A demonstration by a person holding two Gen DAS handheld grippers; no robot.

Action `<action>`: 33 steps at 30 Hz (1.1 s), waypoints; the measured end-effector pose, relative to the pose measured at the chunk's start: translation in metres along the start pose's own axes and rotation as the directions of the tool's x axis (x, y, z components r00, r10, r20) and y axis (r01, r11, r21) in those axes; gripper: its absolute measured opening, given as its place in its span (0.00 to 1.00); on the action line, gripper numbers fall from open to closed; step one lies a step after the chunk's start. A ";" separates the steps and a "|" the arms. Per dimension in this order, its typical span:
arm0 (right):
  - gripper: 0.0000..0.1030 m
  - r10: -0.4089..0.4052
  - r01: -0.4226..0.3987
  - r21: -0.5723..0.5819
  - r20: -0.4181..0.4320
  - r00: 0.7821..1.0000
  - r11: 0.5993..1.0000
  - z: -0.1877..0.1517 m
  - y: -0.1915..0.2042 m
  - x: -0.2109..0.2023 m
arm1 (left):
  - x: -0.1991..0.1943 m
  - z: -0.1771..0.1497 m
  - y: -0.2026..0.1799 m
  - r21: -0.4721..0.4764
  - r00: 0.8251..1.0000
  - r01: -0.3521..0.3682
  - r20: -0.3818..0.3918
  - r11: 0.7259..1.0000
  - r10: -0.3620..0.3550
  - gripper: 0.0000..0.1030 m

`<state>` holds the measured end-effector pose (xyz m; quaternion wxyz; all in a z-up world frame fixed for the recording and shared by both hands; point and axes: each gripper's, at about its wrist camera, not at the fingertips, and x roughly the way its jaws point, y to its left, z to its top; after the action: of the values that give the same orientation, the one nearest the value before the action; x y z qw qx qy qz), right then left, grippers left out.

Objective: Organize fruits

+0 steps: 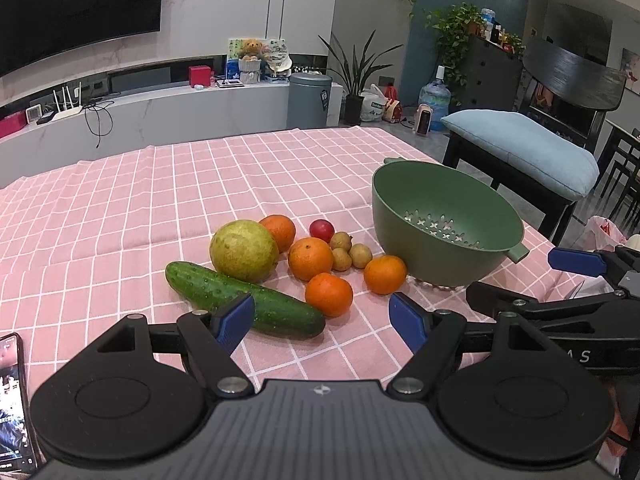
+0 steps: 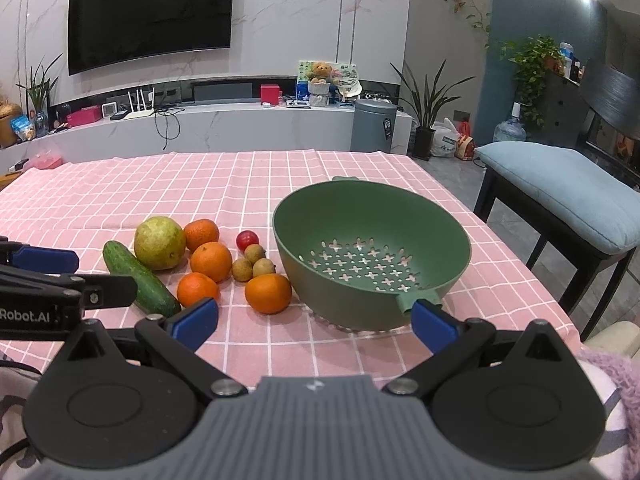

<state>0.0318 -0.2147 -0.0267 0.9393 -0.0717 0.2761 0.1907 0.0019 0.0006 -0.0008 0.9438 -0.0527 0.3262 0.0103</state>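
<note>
On the pink checked tablecloth lie a cucumber (image 1: 244, 298) (image 2: 140, 280), a large yellow-green fruit (image 1: 244, 250) (image 2: 160, 243), several oranges (image 1: 329, 294) (image 2: 268, 293), a small red fruit (image 1: 322, 230) (image 2: 247, 240) and three small brown fruits (image 1: 348, 251) (image 2: 254, 263). An empty green colander (image 1: 448, 222) (image 2: 372, 254) stands to their right. My left gripper (image 1: 322, 322) is open, low over the cloth just short of the cucumber and the nearest orange. My right gripper (image 2: 314, 322) is open in front of the colander's near handle. Each gripper shows in the other's view at the edge.
A phone (image 1: 12, 400) with a lit screen lies at the near left. A dark bench with a blue cushion (image 1: 520, 152) (image 2: 560, 188) stands off the table's right edge. Behind the table run a TV counter and a grey bin (image 2: 374, 126).
</note>
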 end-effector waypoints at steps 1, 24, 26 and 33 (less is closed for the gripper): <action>0.96 0.000 0.000 -0.001 -0.001 1.000 1.000 0.000 0.000 0.000 | 0.000 0.000 0.000 -0.001 1.000 -0.001 -0.002 1.000 0.001 0.87; 0.96 0.004 -0.004 -0.001 -0.011 1.000 1.000 -0.001 0.000 0.002 | 0.003 -0.001 0.002 -0.006 1.000 -0.002 -0.011 1.000 0.002 0.87; 0.96 0.004 -0.004 -0.001 -0.011 1.000 1.000 -0.001 0.000 0.002 | 0.003 -0.001 0.002 -0.006 1.000 -0.002 -0.011 1.000 0.002 0.87; 0.96 0.001 -0.001 -0.008 -0.013 1.000 1.000 -0.001 0.002 0.002 | 0.003 -0.001 0.002 -0.006 1.000 -0.002 -0.011 1.000 0.002 0.87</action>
<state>0.0324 -0.2129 -0.0289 0.9371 -0.0763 0.2814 0.1919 0.0032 0.0029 -0.0033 0.9417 -0.0554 0.3316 0.0121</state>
